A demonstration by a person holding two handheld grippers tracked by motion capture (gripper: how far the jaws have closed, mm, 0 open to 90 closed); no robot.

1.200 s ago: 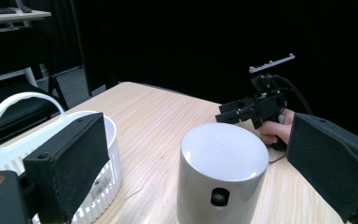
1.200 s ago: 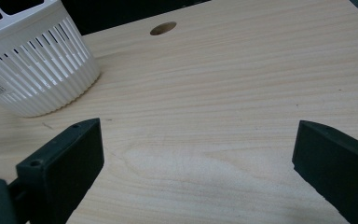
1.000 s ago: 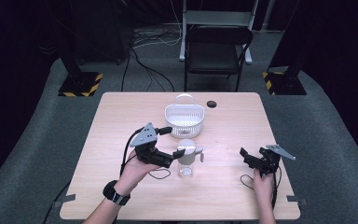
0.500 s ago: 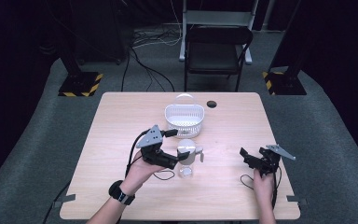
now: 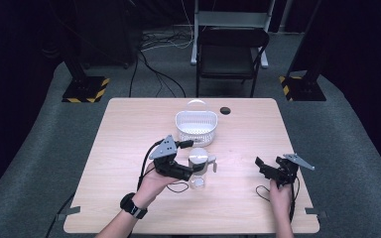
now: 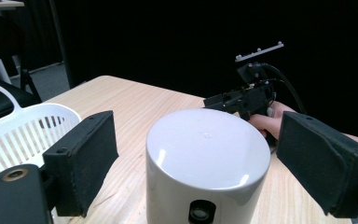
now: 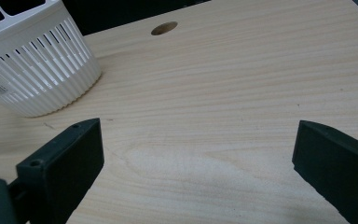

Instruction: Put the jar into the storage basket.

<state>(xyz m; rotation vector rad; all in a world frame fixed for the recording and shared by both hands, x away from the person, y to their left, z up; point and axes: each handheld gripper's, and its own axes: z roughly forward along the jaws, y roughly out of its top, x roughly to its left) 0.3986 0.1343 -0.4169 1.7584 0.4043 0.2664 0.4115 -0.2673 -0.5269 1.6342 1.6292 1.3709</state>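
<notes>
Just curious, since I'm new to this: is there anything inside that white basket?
No, the high view shows the white basket holding nothing, only its bare slotted floor.

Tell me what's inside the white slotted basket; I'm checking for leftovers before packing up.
The basket looks empty as far as its slotted wall and floor show from the high view. Its near inner wall is hidden by its rim, so anything small lying there can't be seen.

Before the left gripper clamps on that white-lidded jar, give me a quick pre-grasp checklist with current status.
1. White-lidded jar between the left gripper's jaws: ok.
2. Pads pressing on the lid: not ok; the jaws have just been closing, gaps remain on both sides.
3. Jar upright on the table: ok.
4. White basket apart from the jar: ok.
5. Right gripper open, holding nothing, off to the side: ok.
6. Jar's contents: cannot tell.
</notes>
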